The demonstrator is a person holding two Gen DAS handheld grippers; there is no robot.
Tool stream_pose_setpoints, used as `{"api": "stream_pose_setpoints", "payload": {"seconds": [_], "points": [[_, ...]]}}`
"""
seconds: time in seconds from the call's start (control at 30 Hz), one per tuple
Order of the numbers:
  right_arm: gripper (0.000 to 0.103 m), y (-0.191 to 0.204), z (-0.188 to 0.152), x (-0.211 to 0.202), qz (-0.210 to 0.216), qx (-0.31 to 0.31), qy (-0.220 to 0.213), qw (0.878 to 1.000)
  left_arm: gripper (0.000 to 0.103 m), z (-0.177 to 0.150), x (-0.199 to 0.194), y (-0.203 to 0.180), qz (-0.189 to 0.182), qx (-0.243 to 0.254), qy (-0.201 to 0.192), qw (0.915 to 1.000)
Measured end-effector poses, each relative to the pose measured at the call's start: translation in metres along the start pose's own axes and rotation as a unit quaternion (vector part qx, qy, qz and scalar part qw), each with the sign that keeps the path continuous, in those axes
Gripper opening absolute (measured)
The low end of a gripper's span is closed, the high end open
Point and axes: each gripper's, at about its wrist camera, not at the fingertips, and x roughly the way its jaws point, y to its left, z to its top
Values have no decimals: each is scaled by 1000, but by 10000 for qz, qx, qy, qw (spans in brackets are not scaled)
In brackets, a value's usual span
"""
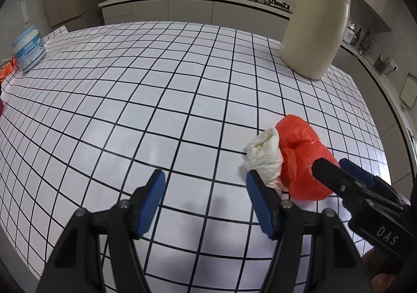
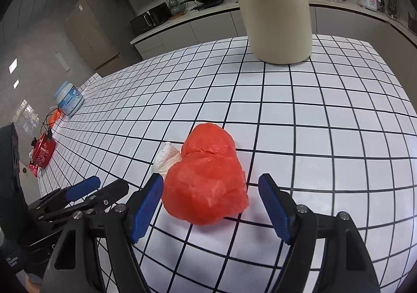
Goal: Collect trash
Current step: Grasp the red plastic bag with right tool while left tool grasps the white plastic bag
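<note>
The right gripper [image 2: 211,188] is held released, its blue pads either side of a crumpled red plastic bag [image 2: 206,180] without pressing it. The left gripper [image 1: 206,183] is likewise released over bare grid cloth, just beside a white paper wad [image 1: 264,160] touching the bag. Both are seen near the desk's [image 2: 325,115] near edge; a cream bin [image 2: 276,13] is stood at its far edge

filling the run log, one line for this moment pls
left gripper open, empty | right gripper open, facing red bag | tissue wad touching bag
</note>
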Motion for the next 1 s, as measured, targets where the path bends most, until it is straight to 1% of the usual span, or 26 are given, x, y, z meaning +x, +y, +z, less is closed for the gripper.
{"api": "stream_pose_setpoints", "payload": {"seconds": [0.03, 0.07, 0.1, 0.13, 0.17, 0.3, 0.43, 0.6, 0.8, 1.0], "points": [[77, -1, 1, 3, 11, 8, 35, 10000, 66, 1, 1, 1, -10, -5, 8, 10000], [74, -1, 1, 7, 13, 13, 74, 10000, 66, 2, 3, 0, -20, -1, 10, 10000], [69, -1, 1, 10, 29, 0, 89, 10000, 66, 3, 3, 0, -27, 5, 7, 10000], [51, -1, 1, 12, 23, -40, 116, 9999, 66, 4, 4, -1, -47, 17, 12, 10000], [39, -1, 1, 15, 7, -91, 174, 9998, 66, 4, 5, -3, -70, 33, 17, 10000], [37, -7, 0, 20, -34, -107, 225, 9997, 66, 7, 6, -13, -167, 135, 23, 9998], [33, -19, 0, 14, -173, -77, 168, 9997, 66, 10, 11, -27, -305, 263, 63, 9992], [32, -41, -1, 4, -363, 101, 89, 9992, 66, 11, 22, -47, -420, 423, 168, 9981], [32, -68, -6, -11, -612, 337, 14, 9976, 66, 10, 34, -61, -468, 545, 246, 9971], [32, -91, -12, -25, -802, 569, -42, 9951, 66, 7, 44, -68, -436, 643, 297, 9965]]}}
